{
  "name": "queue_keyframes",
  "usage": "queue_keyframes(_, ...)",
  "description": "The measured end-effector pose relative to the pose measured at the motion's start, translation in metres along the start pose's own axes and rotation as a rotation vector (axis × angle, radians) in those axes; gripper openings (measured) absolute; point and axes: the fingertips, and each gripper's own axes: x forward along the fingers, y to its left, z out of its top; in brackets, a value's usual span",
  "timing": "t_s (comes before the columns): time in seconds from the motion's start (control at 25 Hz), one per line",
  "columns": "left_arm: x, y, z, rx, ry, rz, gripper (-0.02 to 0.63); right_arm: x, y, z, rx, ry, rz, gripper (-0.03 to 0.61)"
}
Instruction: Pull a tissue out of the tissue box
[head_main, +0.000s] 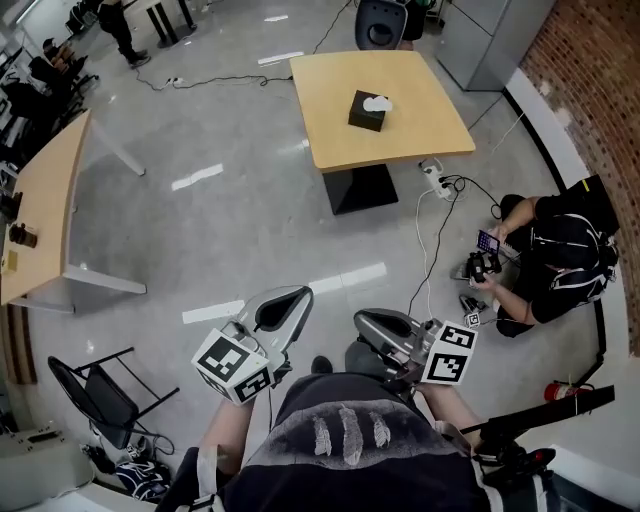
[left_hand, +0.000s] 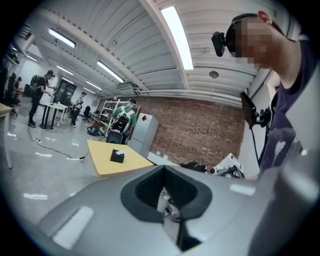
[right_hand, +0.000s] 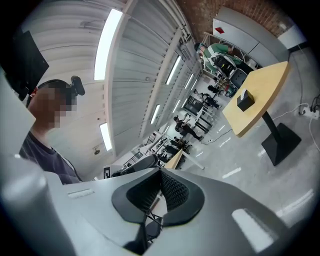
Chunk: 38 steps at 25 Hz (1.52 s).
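A black tissue box with a white tissue poking out of its top stands on a square wooden table far ahead across the floor. Both grippers are held close to my body, well short of that table. My left gripper has its jaws shut with nothing between them, and so does my right gripper. The left gripper view shows the box small on the table beyond the left gripper. The right gripper view has the box far off, past the right gripper.
A person crouches on the floor to the right of the table, beside a power strip and trailing cables. Another wooden table stands at the left, a black folding chair near my feet. A brick wall runs along the right.
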Motion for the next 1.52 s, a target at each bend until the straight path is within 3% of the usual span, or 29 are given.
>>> queue_keyframes(0.28,0.084,-0.031,0.028,0.056,0.031,-0.043,0.003,-0.048,-0.036,0.053,0.016,-0.080,0.046,-0.006)
queue_keyframes(0.6,0.154,-0.054,0.039,0.127,0.071,-0.013,0.003,-0.079,-0.077,0.082,0.033,0.025,0.114,-0.006)
queue_keyframes(0.8,0.178,-0.055,0.042,0.087,0.080,-0.026,0.003,-0.089,-0.088,0.104,0.045,-0.024,0.128,-0.008)
queue_keyframes(0.88,0.188,-0.054,0.044,0.107,0.085,-0.032,0.002,-0.092,-0.094,0.108,0.051,-0.042,0.125,-0.008)
queue_keyframes(1.0,0.204,-0.059,0.049,0.148,0.088,-0.070,0.003,-0.097,-0.103,0.111,0.043,-0.043,0.102,-0.008)
queue_keyframes(1.16,0.221,-0.056,0.059,0.116,0.070,-0.124,0.003,-0.102,-0.118,0.123,-0.013,-0.016,0.031,-0.008)
queue_keyframes(1.32,0.230,-0.044,0.067,0.126,0.046,-0.164,0.003,-0.101,-0.129,0.139,-0.020,-0.053,-0.031,-0.008)
queue_keyframes(1.52,0.235,-0.016,0.072,0.090,0.015,-0.178,0.003,-0.081,-0.146,0.142,-0.053,-0.005,-0.097,-0.008)
